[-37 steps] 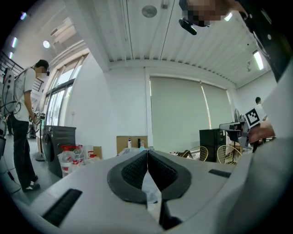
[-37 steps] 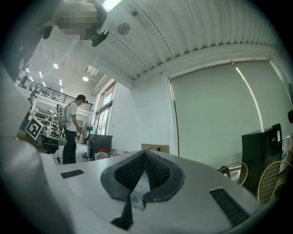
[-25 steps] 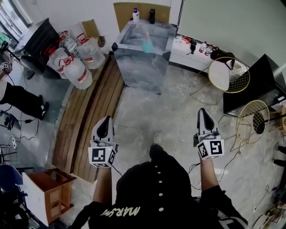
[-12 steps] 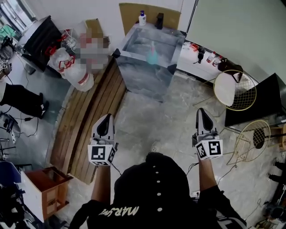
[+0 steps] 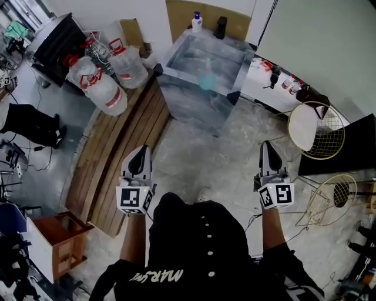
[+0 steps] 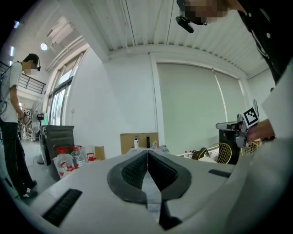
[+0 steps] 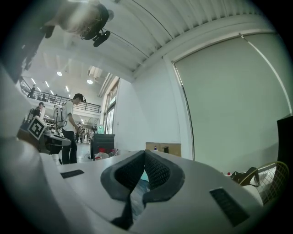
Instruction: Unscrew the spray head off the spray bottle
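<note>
Left gripper (image 5: 140,155) and right gripper (image 5: 267,150): fingers pressed together, nothing between them, both over the floor. Ahead, the teal spray bottle (image 5: 207,75) stands upright on the counter (image 5: 182,59). Left of it are clear water jugs (image 5: 94,85), fill unclear. Farthest, a white bottle (image 5: 197,22) sits on a cardboard box (image 5: 179,14).

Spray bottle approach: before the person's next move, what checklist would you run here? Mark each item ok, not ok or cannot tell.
1. Spray bottle in sight, upright on the table: ok.
2. Left gripper empty, nothing between its jaws: ok.
3. Right gripper empty, nothing between its jaws: ok.
4. Jaws opened ready for a grasp: not ok, both pairs are shut together.
5. Bottle within reach: not ok, open floor lies between the grippers and the table.
6. Spray head seated on the bottle: cannot tell, too small in every view.
</note>
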Demonstrator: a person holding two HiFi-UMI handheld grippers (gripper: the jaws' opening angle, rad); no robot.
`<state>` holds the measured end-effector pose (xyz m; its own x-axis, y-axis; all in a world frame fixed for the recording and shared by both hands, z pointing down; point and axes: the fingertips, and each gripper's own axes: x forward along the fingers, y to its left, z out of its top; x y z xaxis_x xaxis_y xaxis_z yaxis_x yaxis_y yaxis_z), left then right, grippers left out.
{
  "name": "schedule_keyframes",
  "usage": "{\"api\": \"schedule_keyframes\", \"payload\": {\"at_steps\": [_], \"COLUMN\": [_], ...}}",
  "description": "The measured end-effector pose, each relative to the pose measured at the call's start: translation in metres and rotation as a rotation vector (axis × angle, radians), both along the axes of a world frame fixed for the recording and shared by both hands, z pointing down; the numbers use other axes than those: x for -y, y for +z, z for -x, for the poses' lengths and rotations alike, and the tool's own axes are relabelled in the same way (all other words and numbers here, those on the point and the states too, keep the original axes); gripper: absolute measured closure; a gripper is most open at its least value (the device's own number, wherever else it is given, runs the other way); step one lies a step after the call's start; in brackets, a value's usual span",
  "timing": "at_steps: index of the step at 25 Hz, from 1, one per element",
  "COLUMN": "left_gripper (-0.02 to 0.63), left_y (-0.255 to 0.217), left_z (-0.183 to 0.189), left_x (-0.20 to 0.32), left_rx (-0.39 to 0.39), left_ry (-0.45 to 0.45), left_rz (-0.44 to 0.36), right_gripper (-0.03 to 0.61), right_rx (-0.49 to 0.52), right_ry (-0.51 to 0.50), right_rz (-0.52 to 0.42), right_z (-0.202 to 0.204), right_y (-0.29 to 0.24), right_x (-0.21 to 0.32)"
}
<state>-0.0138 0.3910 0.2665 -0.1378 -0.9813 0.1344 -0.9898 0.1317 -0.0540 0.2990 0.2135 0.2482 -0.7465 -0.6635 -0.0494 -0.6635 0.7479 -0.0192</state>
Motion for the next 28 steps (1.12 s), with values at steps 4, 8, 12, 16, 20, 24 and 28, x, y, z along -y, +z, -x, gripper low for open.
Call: {"api": "schedule_keyframes", "payload": {"at_steps": [4, 8, 12, 16, 20, 24, 28], "left_gripper": [0.588, 0.588, 0.588, 0.588, 0.588, 0.588, 0.588], "left_y": [0.003, 0.009, 0.010, 0.012, 0.015, 0.009, 0.006], "left_z": [0.013, 0.028, 0.048, 0.078, 0.110, 0.141, 0.170], "left_x": [0.016, 0.035, 0.066, 0.101, 0.143, 0.187, 0.224], "left_rx": [-0.001, -0.007, -0.019, -0.021, -0.016, 0.005, -0.006], "left_ry": [-0.001, 0.015, 0.046, 0.076, 0.118, 0.170, 0.210], "left_rz": [-0.003, -0.003, -0.014, -0.021, -0.018, -0.025, -0.031], "right_gripper": [0.566, 0.565, 0.565, 0.566, 0.566, 0.566, 0.566], "right_rx": [-0.012, -0.022, -0.023, -0.035, -0.031, -0.032, -0.047], "right_ry": [0.014, 0.019, 0.043, 0.058, 0.100, 0.140, 0.179], "right_rz": [0.002, 0.015, 0.016, -0.001, 0.000, 0.003, 0.000], "right_z": [0.009, 0.022, 0.042, 0.073, 0.103, 0.131, 0.157], "right_y": [0.005, 0.013, 0.014, 0.009, 0.006, 0.003, -0.001], "right_x": [0.016, 0.027, 0.048, 0.073, 0.103, 0.134, 0.159]}}
